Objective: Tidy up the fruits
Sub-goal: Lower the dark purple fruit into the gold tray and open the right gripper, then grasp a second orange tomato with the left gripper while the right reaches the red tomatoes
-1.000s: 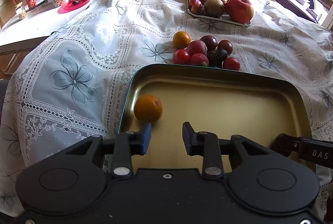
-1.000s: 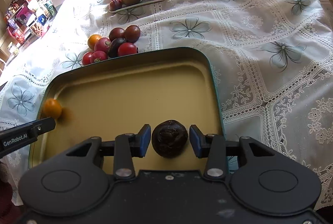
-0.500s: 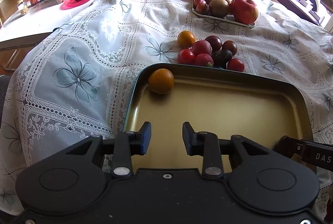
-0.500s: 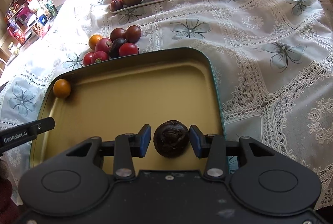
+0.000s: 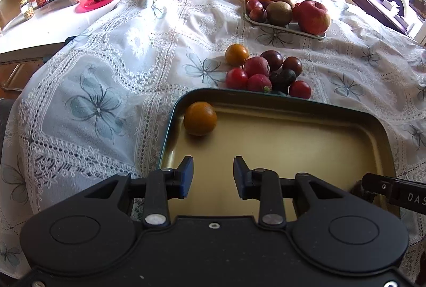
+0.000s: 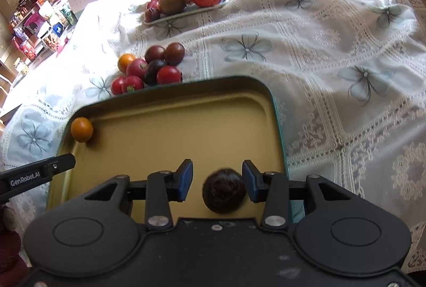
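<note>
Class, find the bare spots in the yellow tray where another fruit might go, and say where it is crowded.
The tray floor is bare between the orange fruit in its far left corner and the dark wrinkled fruit beside the right claw. Crowded: the loose fruit pile just beyond the far rim.

Both grippers same build. Left gripper [image 5: 213, 176]: matte black plastic body, two big round domes w/ recessed circles at the rear corners, black linkage arms w/ silver pivot screws, small silver screw at body centre, dark blue pads [image 5: 186, 176] on the fingertips. Right gripper [image 6: 217, 181]: identical black shell, slightly scuffed w/ pale smudges near the cam, same silver screws, blue pads [image 6: 185, 180]. White lettering on finger sides: "DAS…" on the right unit seen from left cam, "GenRobot.AI" on the left unit seen from right cam. Dark red fabric at lower left edge of right cam, poss. a sleeve.
</note>
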`<state>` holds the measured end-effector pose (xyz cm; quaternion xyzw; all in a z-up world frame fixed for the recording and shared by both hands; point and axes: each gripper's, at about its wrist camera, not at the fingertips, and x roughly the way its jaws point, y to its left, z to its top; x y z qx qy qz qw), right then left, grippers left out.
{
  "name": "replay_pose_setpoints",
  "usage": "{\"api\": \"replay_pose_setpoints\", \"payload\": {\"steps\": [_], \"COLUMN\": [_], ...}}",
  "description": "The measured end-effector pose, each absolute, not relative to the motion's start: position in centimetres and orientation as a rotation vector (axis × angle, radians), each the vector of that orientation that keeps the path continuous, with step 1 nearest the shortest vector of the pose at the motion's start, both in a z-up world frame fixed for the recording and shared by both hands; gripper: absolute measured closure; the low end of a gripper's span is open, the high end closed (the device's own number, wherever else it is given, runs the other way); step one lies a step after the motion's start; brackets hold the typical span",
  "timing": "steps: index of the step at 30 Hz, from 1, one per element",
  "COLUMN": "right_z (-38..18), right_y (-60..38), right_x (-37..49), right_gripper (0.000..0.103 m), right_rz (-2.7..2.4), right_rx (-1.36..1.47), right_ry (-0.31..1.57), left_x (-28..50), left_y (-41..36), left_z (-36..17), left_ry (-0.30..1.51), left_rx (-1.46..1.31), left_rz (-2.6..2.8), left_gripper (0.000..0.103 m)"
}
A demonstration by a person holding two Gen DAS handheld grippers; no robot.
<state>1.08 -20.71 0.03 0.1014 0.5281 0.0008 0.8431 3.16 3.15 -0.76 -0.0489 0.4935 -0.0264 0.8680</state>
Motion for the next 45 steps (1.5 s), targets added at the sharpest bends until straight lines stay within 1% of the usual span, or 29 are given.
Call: {"api": "replay_pose_setpoints", "payload": {"steps": [11, 18, 24, 33, 38, 44, 45], "right_z": [1.9, 1.6, 0.0, -2.0, -2.5, -2.7, -2.7], "right_y": [-19.7, -19.4, -19.4, -19.8, -20.3, -20.7, -20.7], "right_x": [6.3, 11.6, 15.3, 16.3, 16.4, 16.4, 16.4], "right_gripper": [0.059, 0.059, 0.058, 0.058, 0.058, 0.058, 0.058], "right_rz": [-0.003, -0.035, -0.078, -0.078, -0.081, -0.086, -0.085], "right_rx": [0.205, 0.21, 0.193, 0.192, 0.206, 0.212, 0.214], "right_ry": [1.067, 1.058, 1.08, 1.114, 1.12, 1.117, 1.117], "left_x": [7.8, 12.4, 16.5, 21.5, 22.9, 24.0, 24.1], "left_y": [3.8, 3.7, 2.9, 0.7, -0.5, -1.3, -1.5], "left_z": [0.9, 1.3, 0.1, -2.7, -3.0, -4.7, -4.9], "left_ry": [1.015, 1.025, 1.058, 1.111, 1.087, 1.131, 1.128], "left_rx": [-0.073, -0.062, -0.065, -0.083, -0.064, -0.038, -0.023], "left_rz": [-0.045, -0.048, -0.061, -0.115, -0.11, -0.077, -0.06], "left_gripper": [0.062, 0.062, 0.061, 0.061, 0.06, 0.06, 0.058]}}
